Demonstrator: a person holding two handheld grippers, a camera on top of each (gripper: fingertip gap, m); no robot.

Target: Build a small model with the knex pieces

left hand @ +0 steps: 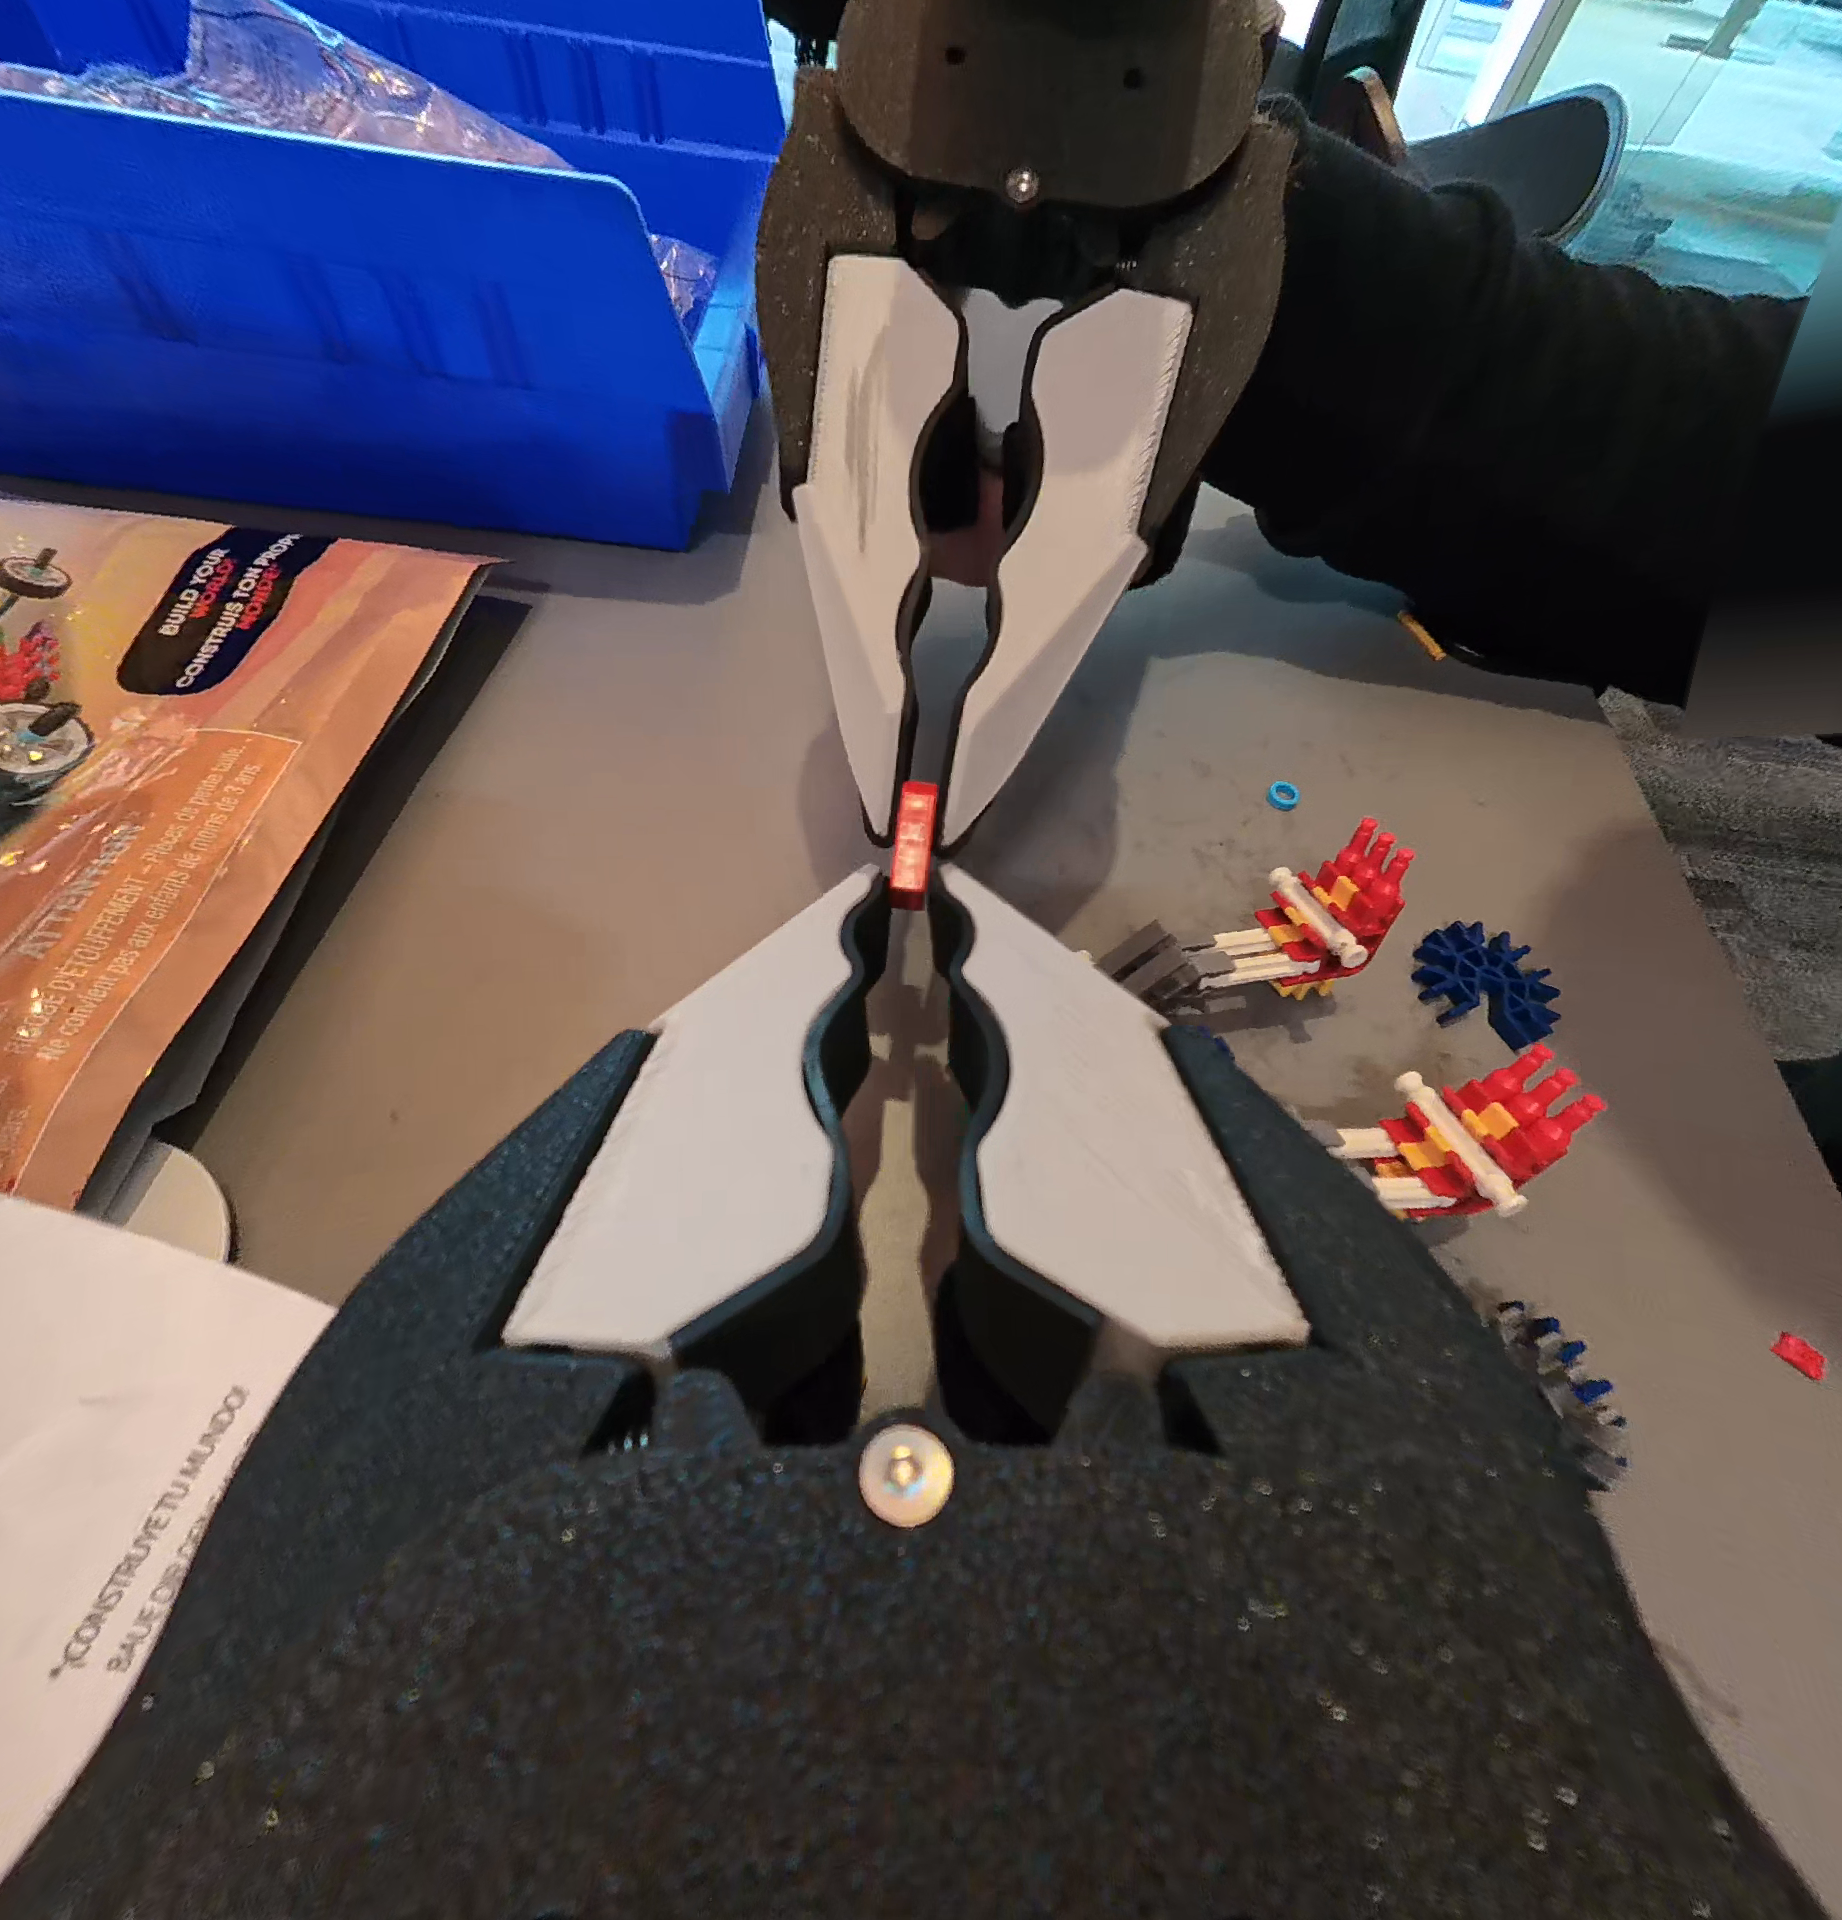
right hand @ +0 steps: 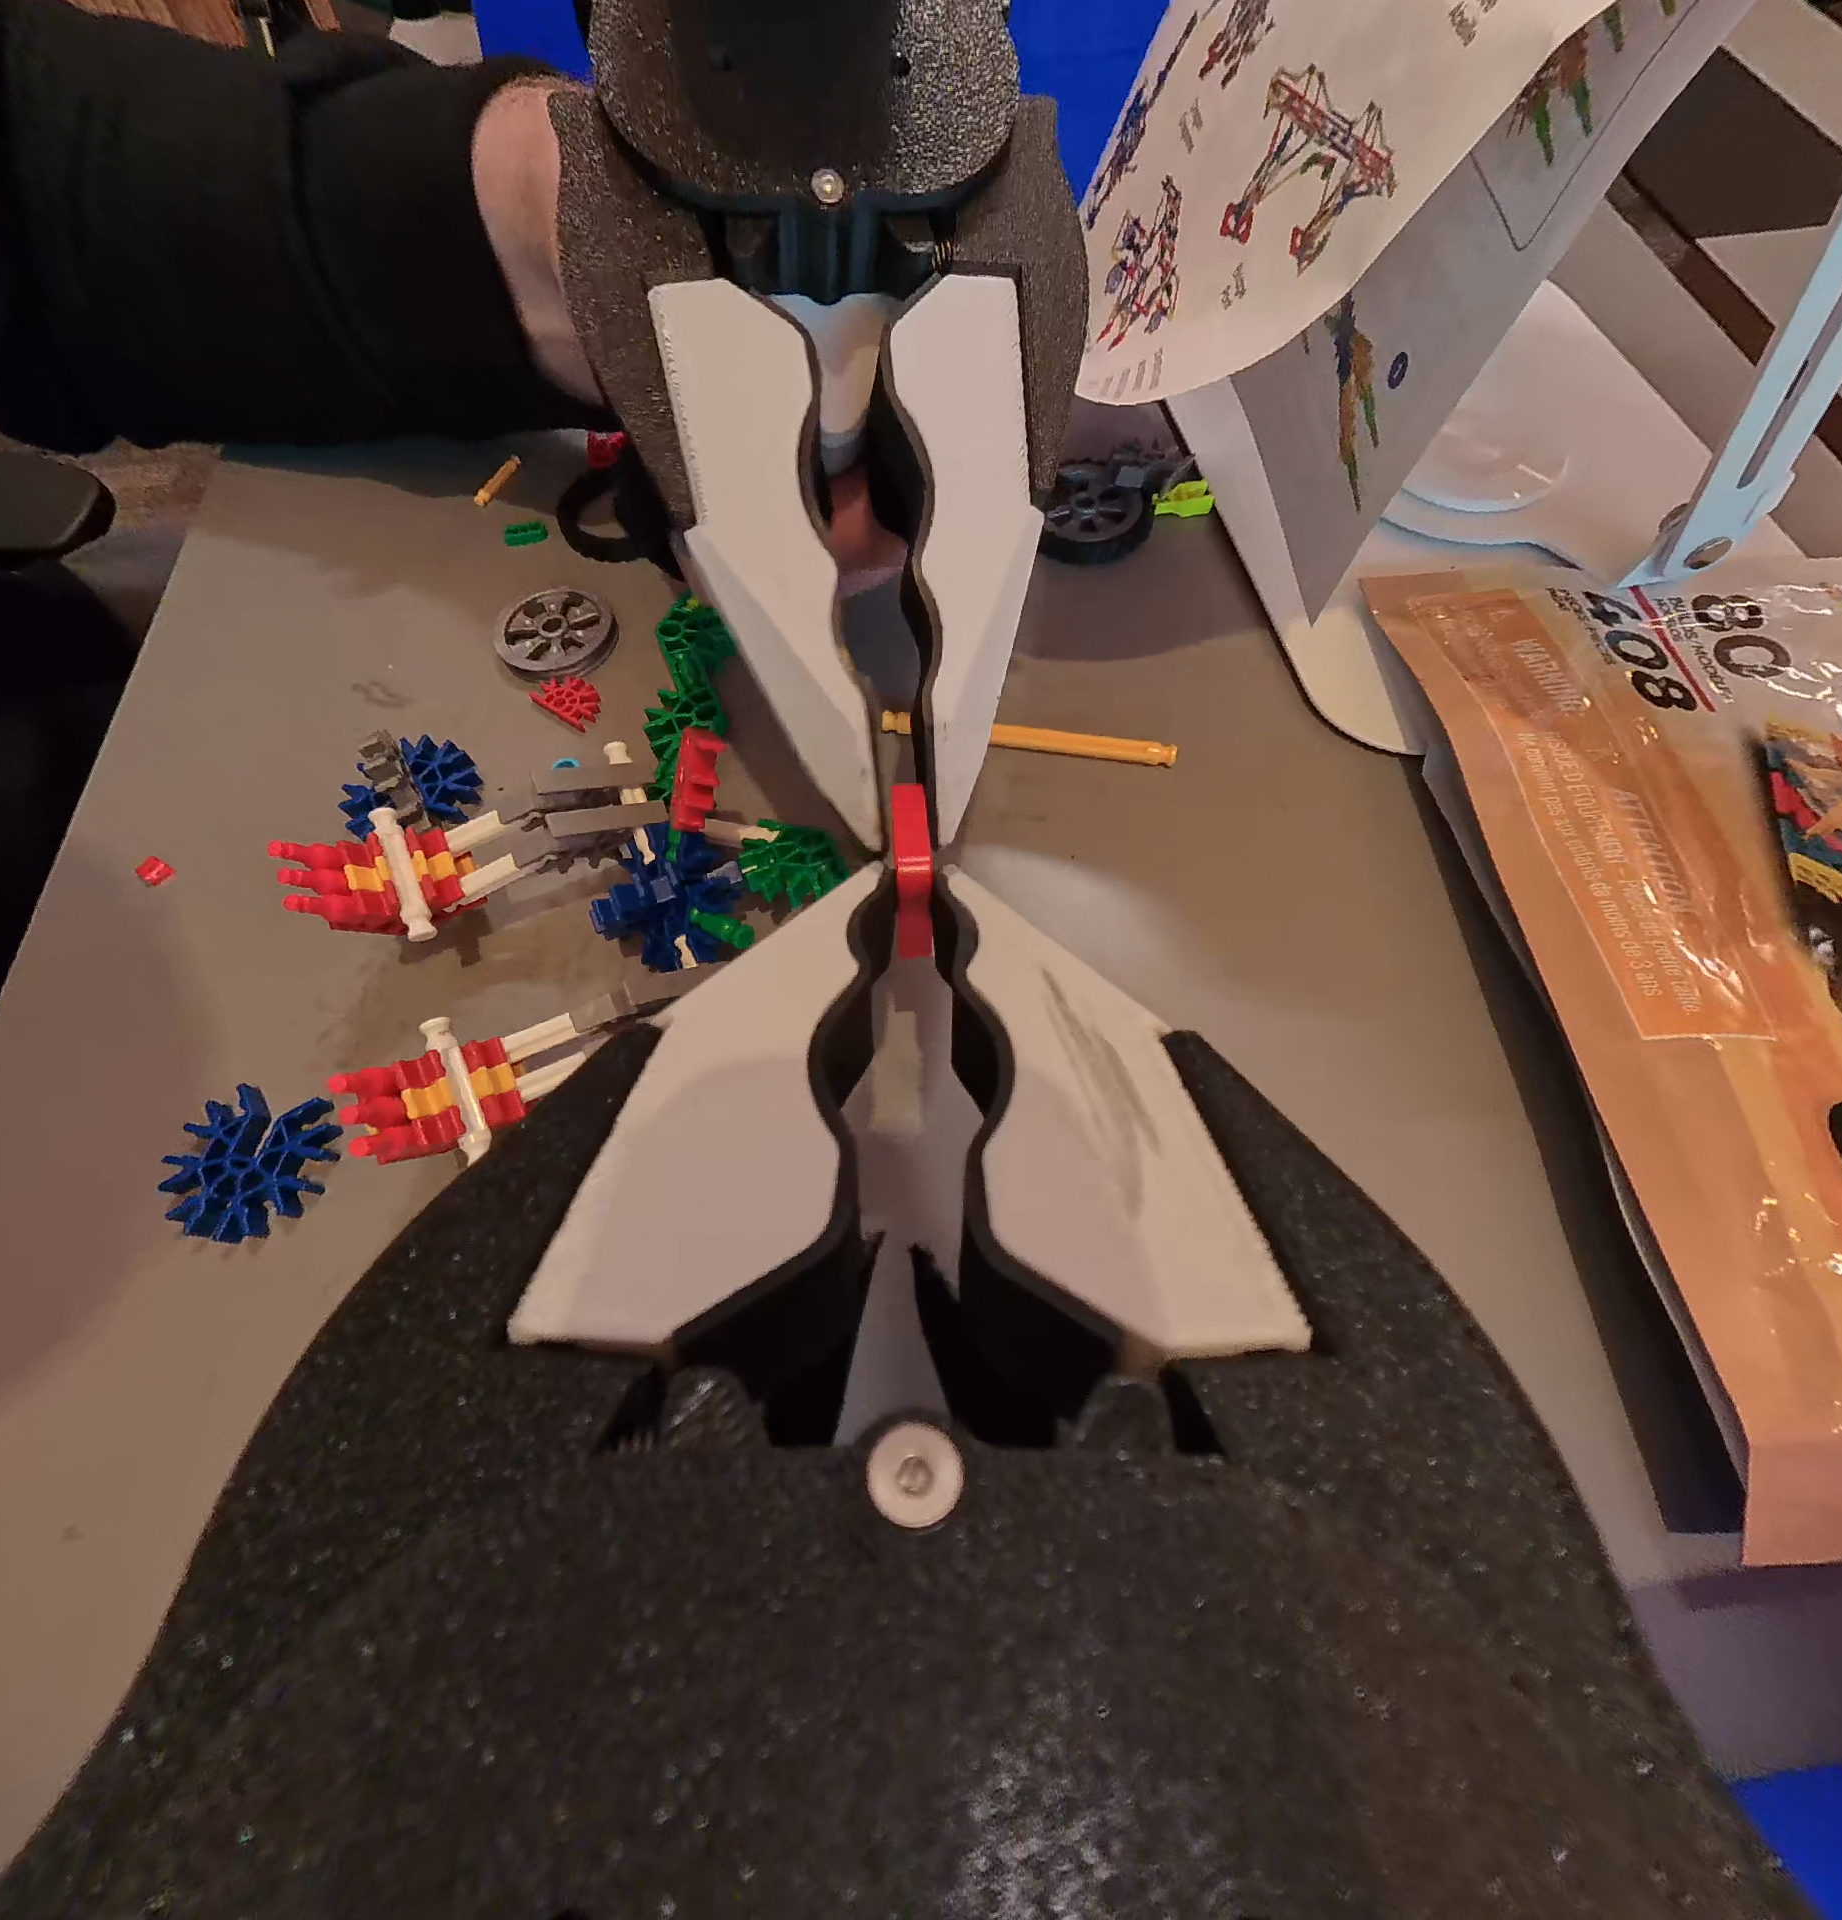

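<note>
My two grippers meet tip to tip above a grey table [left hand: 584, 831]. A small red connector piece [left hand: 915, 847] sits between both pairs of tips. In the left wrist view my left gripper [left hand: 909, 888] comes from the bottom and is shut on the near end of the red piece, while the right gripper [left hand: 915, 826] comes from the top and is shut on its far end. In the right wrist view the right gripper [right hand: 912, 894] pinches the same red piece [right hand: 912, 873] and the left gripper [right hand: 901, 821] pinches it from above. Gloved hands hold both grippers.
Two red, yellow and white rod assemblies [left hand: 1332, 914] [left hand: 1468, 1132] and blue connectors [left hand: 1483, 982] lie to the right. Green connectors [right hand: 688, 675], a grey wheel [right hand: 555, 634] and a yellow rod [right hand: 1083, 740] lie nearby. There is also a blue bin [left hand: 325, 343], an orange bag [right hand: 1623, 1039] and an instruction sheet [right hand: 1260, 187]. The tips of both grippers are at nearly the same place.
</note>
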